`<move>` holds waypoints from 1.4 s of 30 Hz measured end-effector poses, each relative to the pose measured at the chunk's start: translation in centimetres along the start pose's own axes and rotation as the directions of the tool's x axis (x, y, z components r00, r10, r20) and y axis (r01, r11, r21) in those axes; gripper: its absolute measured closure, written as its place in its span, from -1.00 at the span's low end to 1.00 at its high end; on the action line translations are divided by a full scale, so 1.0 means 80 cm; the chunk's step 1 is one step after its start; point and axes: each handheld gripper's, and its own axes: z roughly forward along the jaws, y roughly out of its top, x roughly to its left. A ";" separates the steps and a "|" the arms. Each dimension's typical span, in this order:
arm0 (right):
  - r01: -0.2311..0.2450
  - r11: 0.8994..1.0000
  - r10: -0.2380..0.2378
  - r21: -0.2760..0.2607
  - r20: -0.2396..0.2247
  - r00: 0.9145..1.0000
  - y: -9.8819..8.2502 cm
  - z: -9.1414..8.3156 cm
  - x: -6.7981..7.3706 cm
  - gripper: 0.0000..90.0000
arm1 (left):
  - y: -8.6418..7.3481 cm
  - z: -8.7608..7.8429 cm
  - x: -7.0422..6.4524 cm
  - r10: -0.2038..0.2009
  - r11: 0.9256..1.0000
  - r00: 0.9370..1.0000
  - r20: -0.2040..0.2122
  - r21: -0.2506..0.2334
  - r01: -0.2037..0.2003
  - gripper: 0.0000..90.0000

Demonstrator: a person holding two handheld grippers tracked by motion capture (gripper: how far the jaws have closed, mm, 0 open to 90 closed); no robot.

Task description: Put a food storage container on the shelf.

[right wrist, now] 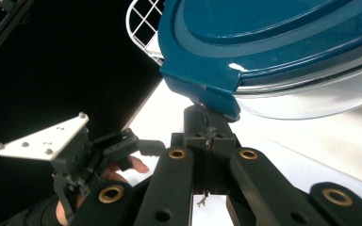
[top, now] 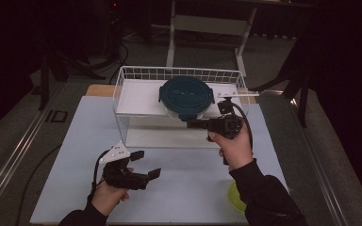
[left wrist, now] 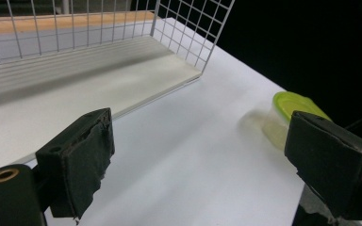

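A clear round container with a teal lid (top: 186,94) sits in a white wire basket (top: 122,89) at the back of the table. My right gripper (top: 192,124) is shut, its tips tucked just under the lid's front latch tab (right wrist: 202,92). In the right gripper view the pads (right wrist: 195,136) meet with nothing seen between them, under the teal lid (right wrist: 273,42). My left gripper (top: 147,164) hovers low over the white mat at front left, open and empty. In the left gripper view its jaws (left wrist: 198,155) stand wide apart, facing a small green-lidded tub (left wrist: 294,106).
The green-lidded tub (top: 235,197) stands near the mat's front right corner, beside the person's right sleeve. The basket's white floor panel (left wrist: 99,75) and wire wall (left wrist: 193,33) lie ahead of the left gripper. A white table frame (top: 207,23) stands behind.
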 end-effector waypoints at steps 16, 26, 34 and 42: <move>-0.015 1.000 0.016 -0.026 0.040 0.999 0.022 0.011 -0.012 0.99 | -0.007 0.006 -0.005 0.048 0.999 0.999 -0.013 0.003 -0.048 -0.81; -0.015 0.999 0.017 -0.032 0.052 0.999 0.032 0.017 -0.017 0.98 | -0.011 0.009 -0.006 0.053 0.999 0.999 -0.010 0.013 -0.053 -0.81; -0.011 0.999 0.013 -0.040 0.063 0.998 0.037 0.020 -0.020 0.92 | -0.010 0.007 -0.006 0.060 0.998 0.998 0.000 0.006 -0.060 -0.81; 0.055 0.998 -0.052 -0.038 0.063 0.997 0.024 0.009 -0.010 0.60 | -0.007 -0.003 -0.002 0.078 0.997 0.997 0.005 -0.002 -0.078 -0.81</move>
